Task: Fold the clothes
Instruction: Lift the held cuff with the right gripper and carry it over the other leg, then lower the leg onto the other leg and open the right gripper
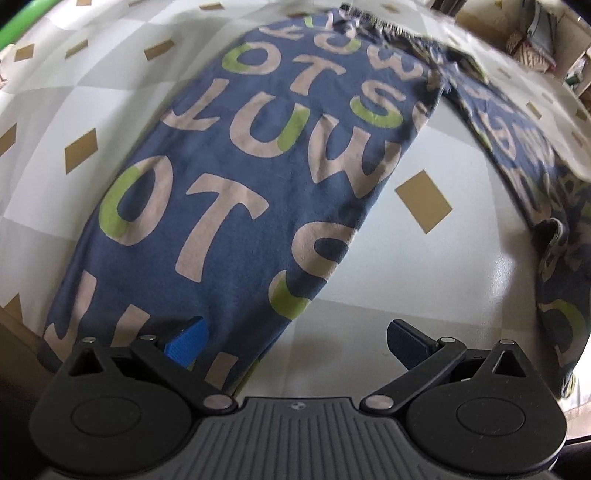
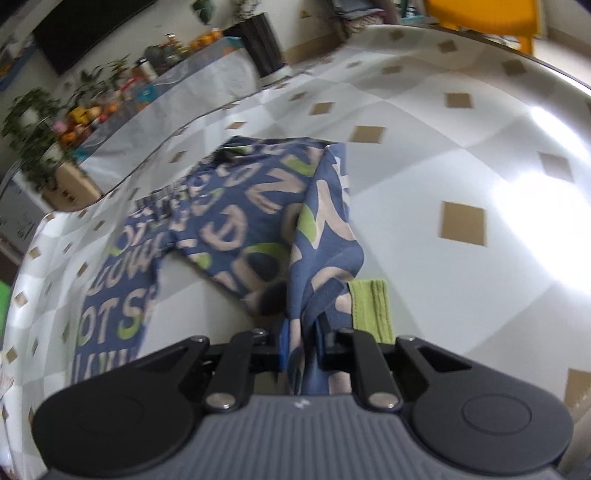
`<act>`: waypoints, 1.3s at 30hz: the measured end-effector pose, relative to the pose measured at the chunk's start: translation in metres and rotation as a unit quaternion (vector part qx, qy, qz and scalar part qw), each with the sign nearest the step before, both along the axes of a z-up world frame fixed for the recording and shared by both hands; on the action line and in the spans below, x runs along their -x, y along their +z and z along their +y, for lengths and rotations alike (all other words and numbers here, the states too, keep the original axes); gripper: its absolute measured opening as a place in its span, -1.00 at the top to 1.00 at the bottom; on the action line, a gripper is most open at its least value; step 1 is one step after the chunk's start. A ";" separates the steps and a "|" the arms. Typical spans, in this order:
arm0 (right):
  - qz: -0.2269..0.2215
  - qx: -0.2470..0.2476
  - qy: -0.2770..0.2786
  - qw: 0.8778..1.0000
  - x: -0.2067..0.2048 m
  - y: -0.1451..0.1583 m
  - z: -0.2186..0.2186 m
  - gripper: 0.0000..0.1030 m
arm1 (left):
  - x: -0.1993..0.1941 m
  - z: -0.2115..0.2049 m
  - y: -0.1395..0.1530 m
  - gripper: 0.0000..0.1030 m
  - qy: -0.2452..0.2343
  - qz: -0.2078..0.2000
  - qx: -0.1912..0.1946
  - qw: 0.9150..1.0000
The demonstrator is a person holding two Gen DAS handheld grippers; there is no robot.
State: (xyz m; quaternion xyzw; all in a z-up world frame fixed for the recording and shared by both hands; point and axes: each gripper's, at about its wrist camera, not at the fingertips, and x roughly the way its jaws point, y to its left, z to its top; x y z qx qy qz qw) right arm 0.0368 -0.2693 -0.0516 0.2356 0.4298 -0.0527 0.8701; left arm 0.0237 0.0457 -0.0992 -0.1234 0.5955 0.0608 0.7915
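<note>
We see a desk point(image 2: 424, 177) covered in a grey-and-white checked cloth with tan diamonds, spreading ahead of the tongs. Far beyond them stand potted plants point(image 2: 33, 122), a dark screen point(image 2: 85, 29) and a yellow chair point(image 2: 484, 18).

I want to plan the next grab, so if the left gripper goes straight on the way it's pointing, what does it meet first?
Most likely the blue lettered pants lying flat on the table. The left gripper is open and pointing steeply down, with one pant leg's edge between its fingers. Depth is hard to judge, so it could land on bare table just beside the fabric.
</note>
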 end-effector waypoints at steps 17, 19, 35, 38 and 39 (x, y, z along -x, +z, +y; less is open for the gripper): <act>-0.014 -0.029 0.113 0.993 -0.018 0.017 0.077 0.76 | -0.029 0.035 0.028 -1.00 0.014 -0.023 0.028 0.999; -0.012 -0.040 0.121 0.992 -0.015 0.014 0.085 0.76 | -0.025 0.046 0.025 -1.00 0.054 -0.020 0.041 0.997; 0.051 -0.003 0.218 0.975 -0.006 -0.014 0.144 0.67 | -0.019 0.065 0.018 -1.00 0.111 -0.010 0.018 0.994; 0.044 -0.002 0.215 0.976 -0.004 -0.010 0.142 0.51 | -0.020 0.062 0.017 -1.00 0.102 -0.010 0.020 0.995; 0.038 0.002 0.215 0.976 -0.004 -0.007 0.142 0.44 | -0.020 0.061 0.017 -1.00 0.098 -0.011 0.022 0.995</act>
